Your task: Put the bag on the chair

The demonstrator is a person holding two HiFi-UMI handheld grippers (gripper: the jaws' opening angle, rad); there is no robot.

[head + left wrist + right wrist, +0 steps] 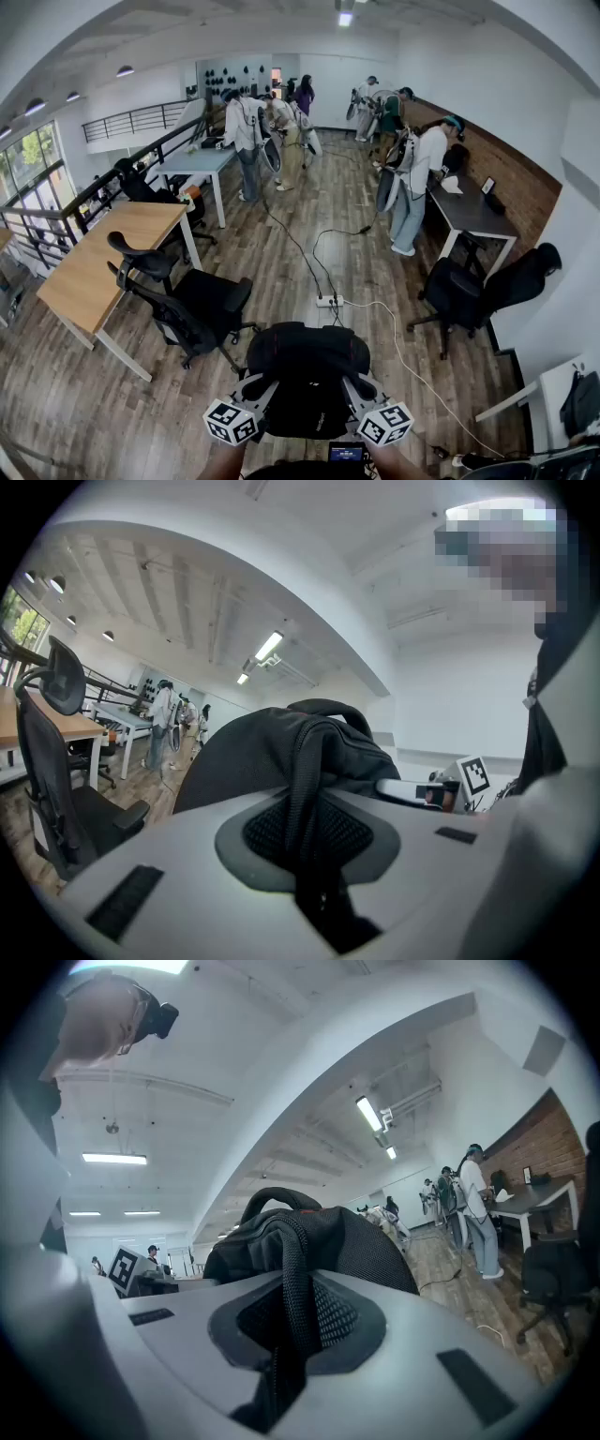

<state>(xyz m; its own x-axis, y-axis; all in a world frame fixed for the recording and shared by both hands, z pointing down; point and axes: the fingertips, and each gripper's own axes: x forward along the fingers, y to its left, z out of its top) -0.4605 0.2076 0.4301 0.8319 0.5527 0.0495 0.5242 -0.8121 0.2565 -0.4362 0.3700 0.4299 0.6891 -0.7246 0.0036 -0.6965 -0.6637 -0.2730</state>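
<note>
**Bag held off the floor by both grippers, not on a chair**

The black bag (305, 375) hangs between the two grippers at the bottom centre of the head view, above the wooden floor (84, 394). It touches no chair. The left gripper (257, 390) is clamped on a black webbing strap (305, 789) of the bag, and its jaws pinch the strap between the pads. The right gripper (357, 386) pinches a strap on the bag's other side in the same way. Both grippers point level and face each other, with the bag's bulk between them. The nearest black office chair (202, 309) stands ahead and to the left, by the corner of the wooden desk (103, 262). A second black chair (469, 286) is at the right, near the dark desk (473, 216). A white power strip (328, 301) lies on the floor just beyond the bag. People stand in the background.
</note>
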